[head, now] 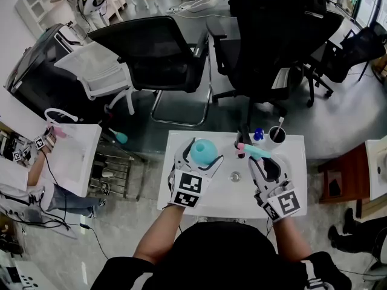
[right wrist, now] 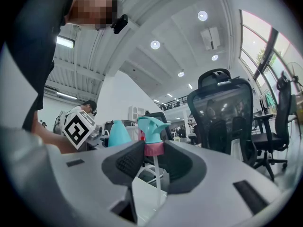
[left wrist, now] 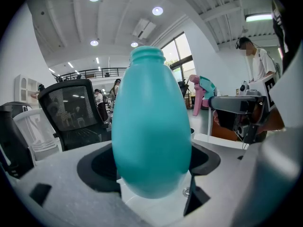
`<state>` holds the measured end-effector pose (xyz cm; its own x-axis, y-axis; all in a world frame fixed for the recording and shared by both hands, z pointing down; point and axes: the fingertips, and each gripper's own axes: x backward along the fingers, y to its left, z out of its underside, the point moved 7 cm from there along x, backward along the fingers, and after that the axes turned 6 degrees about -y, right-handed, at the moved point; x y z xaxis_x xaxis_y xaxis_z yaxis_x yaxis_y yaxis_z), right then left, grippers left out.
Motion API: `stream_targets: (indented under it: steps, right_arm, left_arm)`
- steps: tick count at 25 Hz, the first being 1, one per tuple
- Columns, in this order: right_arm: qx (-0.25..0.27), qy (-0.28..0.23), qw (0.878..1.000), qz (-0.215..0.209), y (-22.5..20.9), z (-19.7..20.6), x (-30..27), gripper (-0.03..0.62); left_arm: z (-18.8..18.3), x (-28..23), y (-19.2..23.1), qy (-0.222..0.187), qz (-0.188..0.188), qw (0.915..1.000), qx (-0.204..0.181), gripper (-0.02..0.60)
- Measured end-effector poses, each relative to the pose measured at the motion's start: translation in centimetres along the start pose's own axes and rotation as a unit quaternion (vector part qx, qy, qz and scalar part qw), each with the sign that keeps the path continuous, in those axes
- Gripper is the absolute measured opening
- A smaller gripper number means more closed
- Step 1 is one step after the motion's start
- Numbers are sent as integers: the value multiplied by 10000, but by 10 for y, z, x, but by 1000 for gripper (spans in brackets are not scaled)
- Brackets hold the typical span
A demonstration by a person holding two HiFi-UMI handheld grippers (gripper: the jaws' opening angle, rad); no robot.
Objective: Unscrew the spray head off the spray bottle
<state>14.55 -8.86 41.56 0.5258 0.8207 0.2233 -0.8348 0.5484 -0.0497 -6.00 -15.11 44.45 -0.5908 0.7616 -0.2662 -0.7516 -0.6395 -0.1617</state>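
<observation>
My left gripper is shut on the belly of a teal, egg-shaped spray bottle over the white table. In the left gripper view the bottle stands upright between the pads, and its threaded neck is bare. My right gripper holds the spray head apart from the bottle, a little to its right. Seen from the right gripper view, the pads grip the pink collar of the teal spray head, whose thin dip tube hangs free below. The bottle shows beyond, to the left.
At the table's far edge stand a dark cup with a stick and a small blue bottle. A small metal ring lies mid-table. Black office chairs stand beyond, and another white table is to the left.
</observation>
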Motion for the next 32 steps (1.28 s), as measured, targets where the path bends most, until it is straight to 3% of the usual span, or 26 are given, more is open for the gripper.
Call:
stream_targets:
  steps: [12, 32]
  right_arm:
    - [266, 45, 9996, 17, 2, -1, -1, 135]
    - [267, 102, 9995, -105, 0, 1, -6, 135]
  left_arm:
    - [5, 1, -4, 27, 24, 10000, 58, 430]
    - [14, 2, -9, 128, -3, 9998, 129, 430]
